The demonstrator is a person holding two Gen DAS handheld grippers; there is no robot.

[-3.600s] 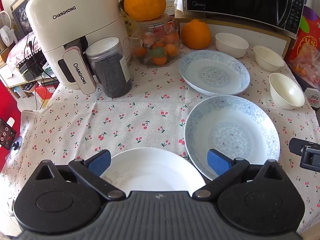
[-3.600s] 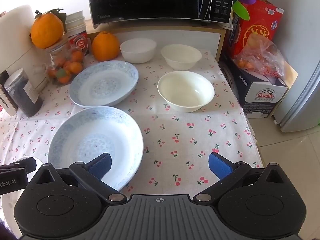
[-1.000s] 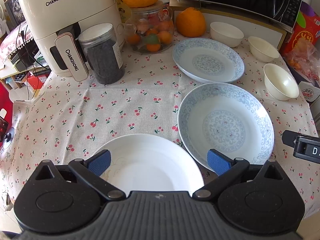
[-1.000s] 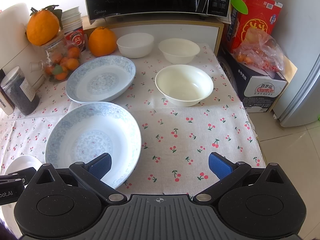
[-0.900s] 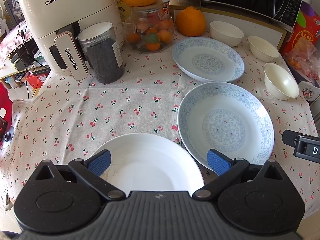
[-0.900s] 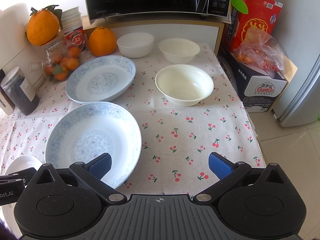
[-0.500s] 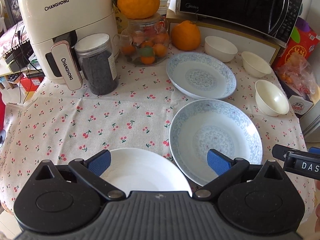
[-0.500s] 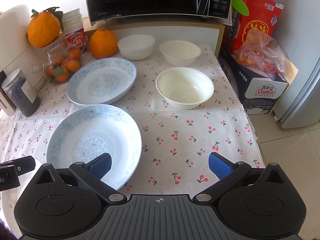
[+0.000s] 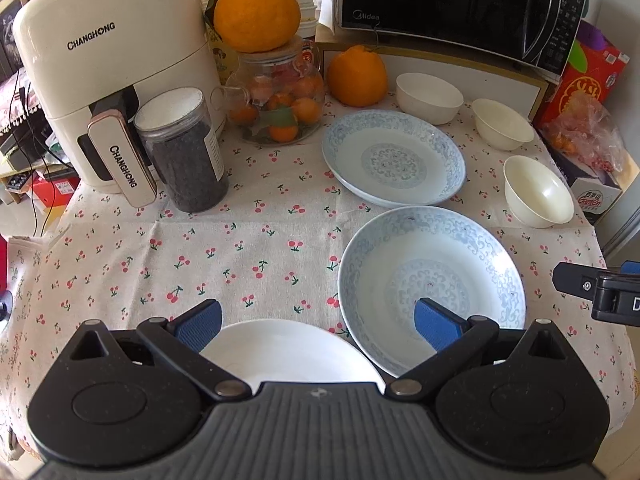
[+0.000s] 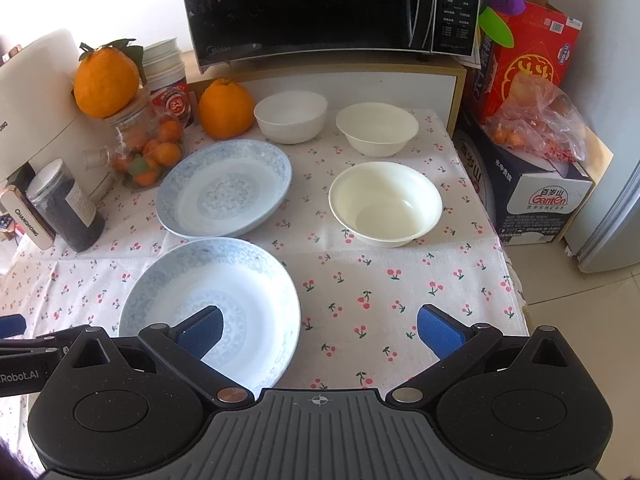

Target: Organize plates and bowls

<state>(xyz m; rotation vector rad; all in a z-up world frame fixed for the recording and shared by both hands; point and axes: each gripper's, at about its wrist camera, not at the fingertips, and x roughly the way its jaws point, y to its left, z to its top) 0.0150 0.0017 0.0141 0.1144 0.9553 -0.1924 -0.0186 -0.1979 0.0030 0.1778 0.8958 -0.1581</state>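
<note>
Left gripper has pulled back, so the white plate now sits lower at 6 o'clock. Both jaws wide open, empty (right gripper too); the patterned plate stays at its 9 o'clock.

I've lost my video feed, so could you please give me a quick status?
Left gripper and right gripper open, empty. Three plates, three bowls unstacked on cherry-print tablecloth. Nothing in the way.

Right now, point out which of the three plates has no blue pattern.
The plain white plate, at the table's near edge under the left gripper. The other two plates, near and far, both carry pale blue patterning.
</note>
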